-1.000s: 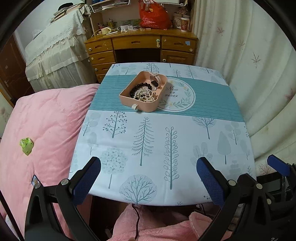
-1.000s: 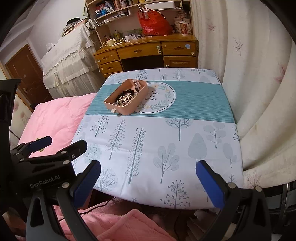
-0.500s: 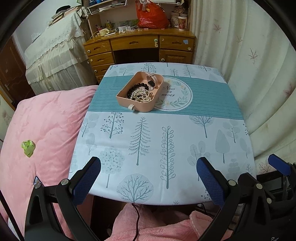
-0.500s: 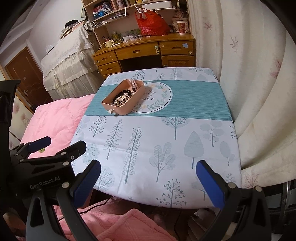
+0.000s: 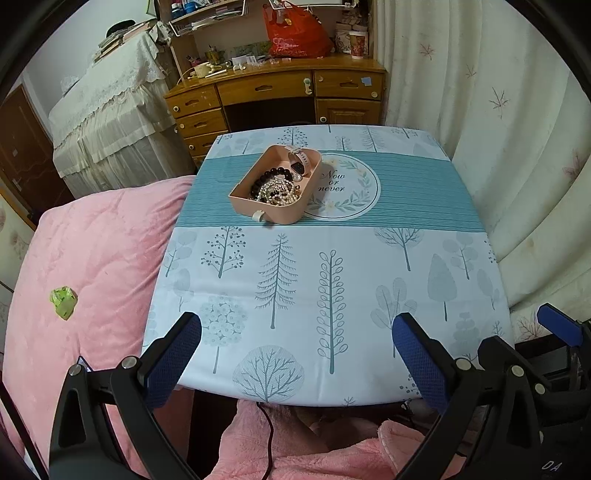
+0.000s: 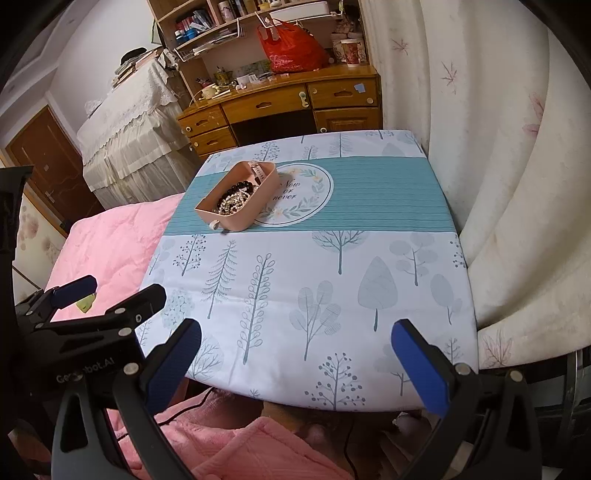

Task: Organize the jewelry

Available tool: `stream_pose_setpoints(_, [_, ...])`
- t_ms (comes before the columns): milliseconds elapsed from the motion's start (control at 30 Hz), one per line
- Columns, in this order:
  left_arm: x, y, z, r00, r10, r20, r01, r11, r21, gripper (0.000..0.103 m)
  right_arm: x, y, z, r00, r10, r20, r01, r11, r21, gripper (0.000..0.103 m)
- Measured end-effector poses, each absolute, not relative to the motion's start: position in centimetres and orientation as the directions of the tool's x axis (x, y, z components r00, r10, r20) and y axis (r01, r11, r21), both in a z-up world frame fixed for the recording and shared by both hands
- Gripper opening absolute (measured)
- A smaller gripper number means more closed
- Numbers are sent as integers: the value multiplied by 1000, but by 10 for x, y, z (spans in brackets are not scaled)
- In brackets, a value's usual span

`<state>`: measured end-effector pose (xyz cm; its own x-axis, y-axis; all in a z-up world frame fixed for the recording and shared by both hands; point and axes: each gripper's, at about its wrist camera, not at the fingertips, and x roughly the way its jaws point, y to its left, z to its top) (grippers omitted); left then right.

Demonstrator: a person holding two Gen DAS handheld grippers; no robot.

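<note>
A pink tray (image 5: 274, 213) stands on the teal band of the tree-print tablecloth (image 5: 332, 280), left of the round "Now or never" emblem (image 5: 341, 188). It holds a dark bead bracelet (image 5: 271, 174), pearl strands (image 5: 279, 194) and a watch (image 5: 300, 162). The tray also shows in the right wrist view (image 6: 243, 221). My left gripper (image 5: 297, 363) is open and empty, back over the table's near edge. My right gripper (image 6: 295, 363) is open and empty, also at the near edge, far from the tray.
A pink quilt (image 5: 85, 266) with a small green scrap (image 5: 63, 302) lies left of the table. Cream curtains (image 5: 517, 147) hang on the right. A wooden desk (image 5: 280, 92) with a red bag (image 5: 295, 33) stands behind. Pink fleece (image 6: 236, 450) lies below the near edge.
Both grippers have drawn back and up from the table; the tray looks smaller and farther. Both stay open and empty. Nothing on the table has moved.
</note>
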<state>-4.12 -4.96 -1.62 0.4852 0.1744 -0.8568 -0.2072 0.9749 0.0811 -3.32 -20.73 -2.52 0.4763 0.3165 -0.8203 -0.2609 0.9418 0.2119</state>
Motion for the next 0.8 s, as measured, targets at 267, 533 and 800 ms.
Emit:
stream_pose_setpoints(267, [-43,-53,-13,477,193,-857,-211,972,101,102,-33,-212,-25,478,327,-815,-262,939,223,103])
stream_pose_setpoints(533, [-41,-50,-12,479,203,-854,-211,971,112,102,-31,-209,-24,480,334,-811,-261,937,232,103])
stream_pose_setpoints(800, [-39,-45,-12,486,205,-849,-215,970,111,102,-29,-206,-22,484,334,-809,-263,937,230,103])
